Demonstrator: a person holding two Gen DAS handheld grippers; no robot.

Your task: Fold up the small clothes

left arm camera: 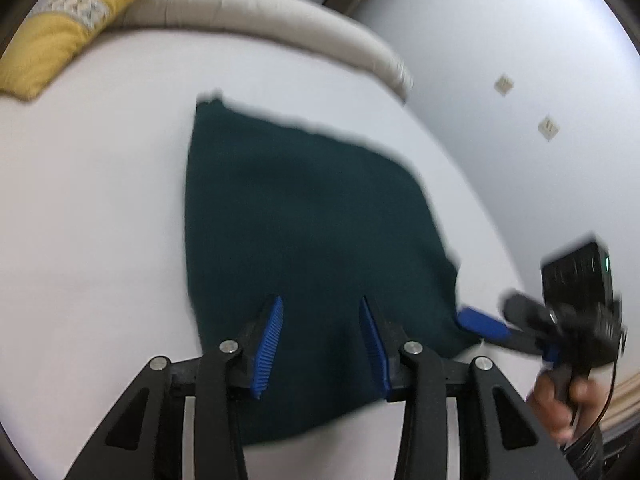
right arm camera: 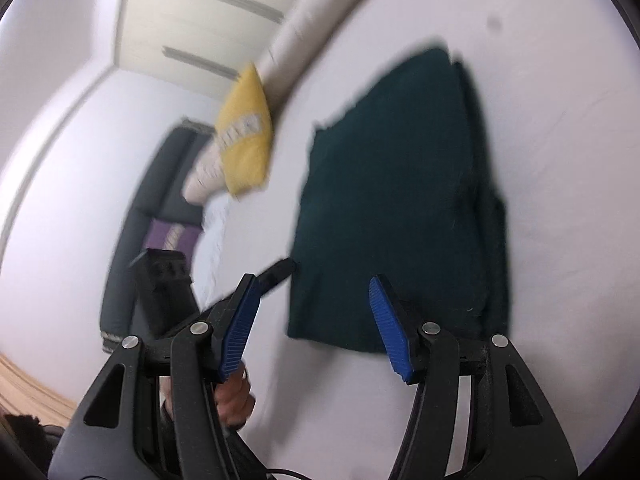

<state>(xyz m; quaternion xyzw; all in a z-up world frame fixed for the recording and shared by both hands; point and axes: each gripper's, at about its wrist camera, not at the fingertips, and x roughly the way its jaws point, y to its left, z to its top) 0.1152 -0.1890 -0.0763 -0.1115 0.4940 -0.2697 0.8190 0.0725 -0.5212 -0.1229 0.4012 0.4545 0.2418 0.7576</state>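
Both my grippers hover with jaws apart and holding nothing: left gripper [left arm camera: 320, 344] over the near edge of the folded dark green garment [left arm camera: 312, 240], right gripper [right arm camera: 314, 328] beside it. It lies flat on the white bed [left arm camera: 100, 220] near a yellow pillow [left arm camera: 64, 32].

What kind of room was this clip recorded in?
Most likely a bedroom. A dark green garment lies on a white bed sheet, with a yellow pillow and a long cream bolster at the far edge, and pale wardrobe doors behind.
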